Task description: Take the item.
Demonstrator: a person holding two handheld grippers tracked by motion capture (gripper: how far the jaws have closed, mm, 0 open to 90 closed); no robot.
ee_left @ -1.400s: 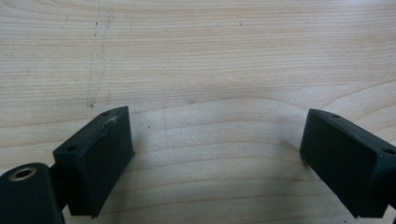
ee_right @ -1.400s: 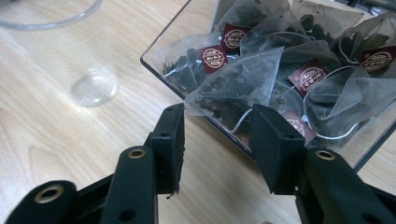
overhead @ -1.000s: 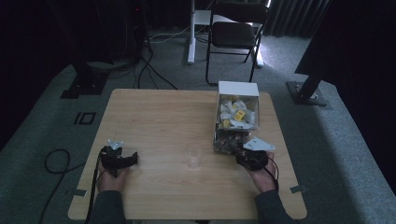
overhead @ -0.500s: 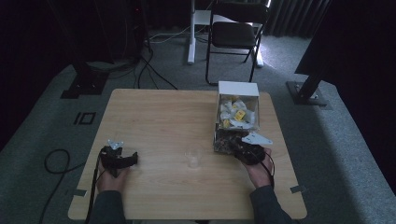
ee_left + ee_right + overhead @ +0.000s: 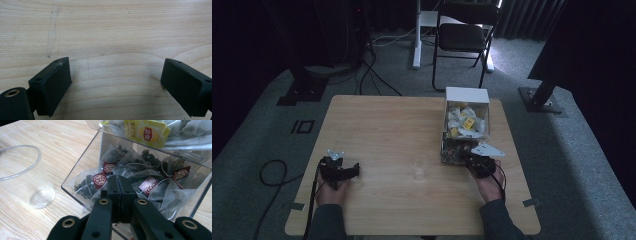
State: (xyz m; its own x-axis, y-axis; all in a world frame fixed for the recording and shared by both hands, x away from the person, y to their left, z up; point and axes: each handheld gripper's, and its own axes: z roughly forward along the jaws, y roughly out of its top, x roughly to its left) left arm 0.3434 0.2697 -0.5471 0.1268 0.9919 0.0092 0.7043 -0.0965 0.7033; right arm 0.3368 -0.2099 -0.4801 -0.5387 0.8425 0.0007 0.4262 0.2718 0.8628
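Note:
A clear tea-bag box (image 5: 455, 147) with a white back stands at the table's right. Its upper tier holds yellow-tagged bags (image 5: 147, 132), and its lower open bin (image 5: 82, 173) holds mesh bags with red tags (image 5: 98, 180). My right gripper (image 5: 476, 161) reaches into that lower bin. In the right gripper view its jaws (image 5: 117, 178) are pressed together among the bags, apparently pinching the mesh of one tea bag (image 5: 96, 197). An empty clear plastic cup (image 5: 417, 169) (image 5: 25, 177) stands left of the box. My left gripper (image 5: 354, 170) rests open on the bare wood (image 5: 116, 61).
The wooden table (image 5: 387, 125) has bare room across its middle and far left. A black folding chair (image 5: 462, 37) and stand bases sit on the carpet beyond the far edge. Cables trail on the floor at the left.
My right gripper has edged forward and left into the front of the box's lower bin. The left gripper and the cup have stayed put.

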